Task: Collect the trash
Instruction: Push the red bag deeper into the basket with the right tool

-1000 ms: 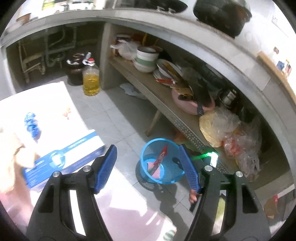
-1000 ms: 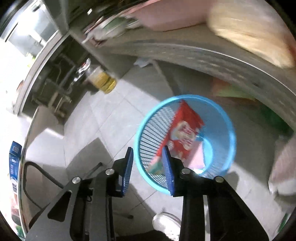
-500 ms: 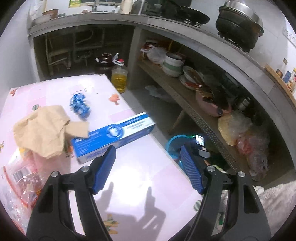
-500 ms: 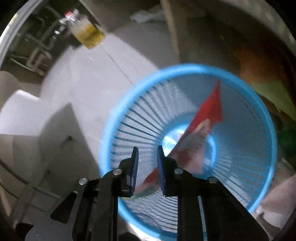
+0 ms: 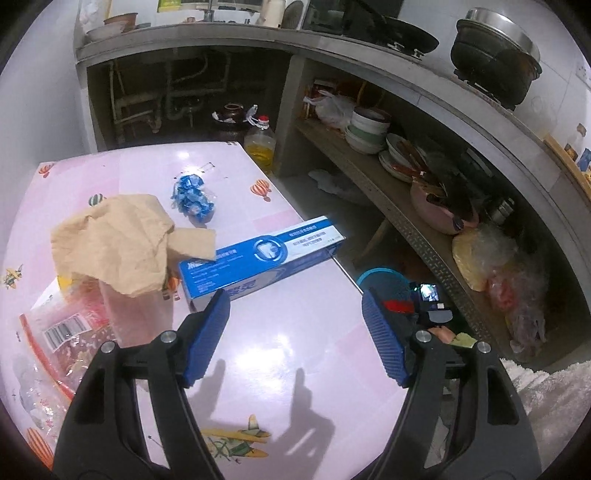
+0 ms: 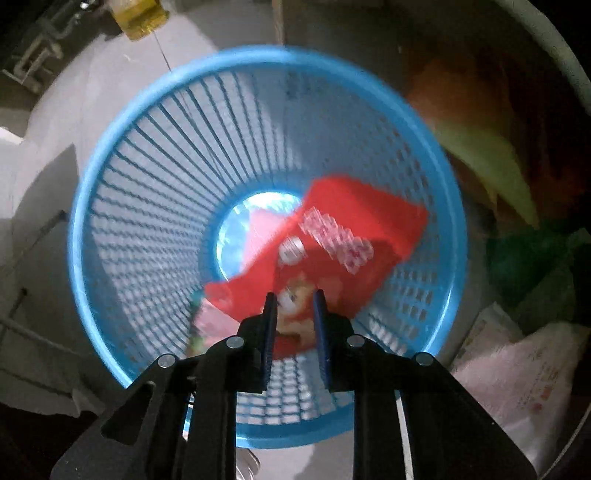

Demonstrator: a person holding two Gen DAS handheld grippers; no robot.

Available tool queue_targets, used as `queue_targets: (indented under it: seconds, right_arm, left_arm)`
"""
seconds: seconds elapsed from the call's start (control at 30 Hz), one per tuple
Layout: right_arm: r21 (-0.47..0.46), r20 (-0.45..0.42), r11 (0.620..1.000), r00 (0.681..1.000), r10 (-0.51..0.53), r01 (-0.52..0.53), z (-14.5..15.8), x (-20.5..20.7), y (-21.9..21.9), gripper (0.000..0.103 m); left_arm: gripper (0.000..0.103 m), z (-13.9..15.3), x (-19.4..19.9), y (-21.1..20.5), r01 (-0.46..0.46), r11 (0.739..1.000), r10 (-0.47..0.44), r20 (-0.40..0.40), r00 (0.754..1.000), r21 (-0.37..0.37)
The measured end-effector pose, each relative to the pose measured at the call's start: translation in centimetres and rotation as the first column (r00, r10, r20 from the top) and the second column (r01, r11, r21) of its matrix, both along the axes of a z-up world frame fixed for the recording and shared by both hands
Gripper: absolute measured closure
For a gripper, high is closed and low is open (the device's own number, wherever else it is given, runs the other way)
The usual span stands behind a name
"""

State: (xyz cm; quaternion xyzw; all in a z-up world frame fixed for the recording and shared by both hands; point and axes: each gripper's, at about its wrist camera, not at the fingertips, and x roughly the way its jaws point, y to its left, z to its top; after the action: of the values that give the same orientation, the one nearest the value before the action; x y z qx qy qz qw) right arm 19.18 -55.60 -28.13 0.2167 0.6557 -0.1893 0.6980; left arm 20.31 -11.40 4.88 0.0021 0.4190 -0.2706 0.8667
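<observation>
My left gripper (image 5: 295, 299) is open and empty above the pink table (image 5: 288, 369), just short of a blue toothpaste box (image 5: 258, 258). A crumpled brown paper (image 5: 114, 243), a blue wrapper ball (image 5: 192, 197) and a clear red-printed bag (image 5: 62, 332) lie on the table. My right gripper (image 6: 293, 299) is open, its jaws a little apart over the blue mesh bin (image 6: 122, 177). A red snack packet (image 6: 332, 240) lies loose inside the bin, blurred. The bin also shows in the left wrist view (image 5: 380, 278), below the table's right edge.
A concrete counter with a shelf of bowls (image 5: 369, 129) and plastic bags (image 5: 491, 258) runs along the right. An oil bottle (image 5: 260, 144) stands on the floor beyond the table, also in the right wrist view (image 6: 142, 16). A pink bag (image 6: 524, 373) lies beside the bin.
My left gripper has swung from the floor and bin back over the table, toward the toothpaste box. My right gripper has moved down over the bin and its jaws have parted slightly; the red packet sits inside.
</observation>
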Motion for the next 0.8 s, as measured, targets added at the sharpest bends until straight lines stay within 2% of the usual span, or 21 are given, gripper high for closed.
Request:
queue_targets:
  seconds: [0.07,0.13,0.2,0.27,0.37,0.5,0.67,0.73,0.8]
  right_arm:
    - [0.019,0.004,1.000,1.000,0.017,-0.017,-0.1,1.0,0.5,0.083]
    - [0.043,-0.039,0.999,0.999,0.030,-0.028,-1.4,1.6,1.0,0.083]
    - [0.073,-0.137,0.997,0.990,0.029,-0.019,-3.9,1.9,1.1,0.083]
    - [0.103,-0.280,0.995,0.960,0.025,0.005,-7.0,1.5,1.0,0.083]
    - [0.139,-0.386,0.989,0.922,0.000,0.059,-9.5,0.8,0.5,0.083]
    - [0.156,-0.423,0.984,0.906,-0.013,0.086,-10.6,1.3,0.1,0.082]
    - [0.116,-0.461,0.992,0.887,0.016,0.043,-11.9,2.8,0.0,0.079]
    - [0.112,-0.446,0.992,0.895,0.004,0.051,-11.5,3.5,-0.7,0.072]
    - [0.103,-0.395,0.993,0.919,-0.015,0.061,-10.6,3.9,-1.0,0.065]
  left_arm:
    - [0.032,0.0,-0.1,0.3,-0.006,1.000,0.006,0.003,1.000,0.007]
    - [0.032,0.1,-0.1,0.6,-0.013,1.000,0.013,0.005,1.000,0.009]
    - [0.032,0.0,-0.1,1.0,-0.023,1.000,0.023,0.005,1.000,0.011]
    - [0.032,0.0,0.0,1.3,-0.035,0.999,0.035,-0.001,0.999,0.012]
    - [0.032,-0.3,0.2,1.8,-0.056,0.998,0.056,-0.007,0.998,0.021]
    - [0.032,-0.5,0.7,2.6,-0.080,0.996,0.081,-0.013,0.997,0.033]
    - [0.032,-0.8,1.1,3.1,-0.105,0.994,0.106,-0.024,0.994,0.038]
    - [0.032,-0.9,1.2,3.3,-0.111,0.993,0.112,-0.023,0.993,0.042]
    - [0.032,-0.8,1.3,3.6,-0.117,0.992,0.118,-0.023,0.993,0.042]
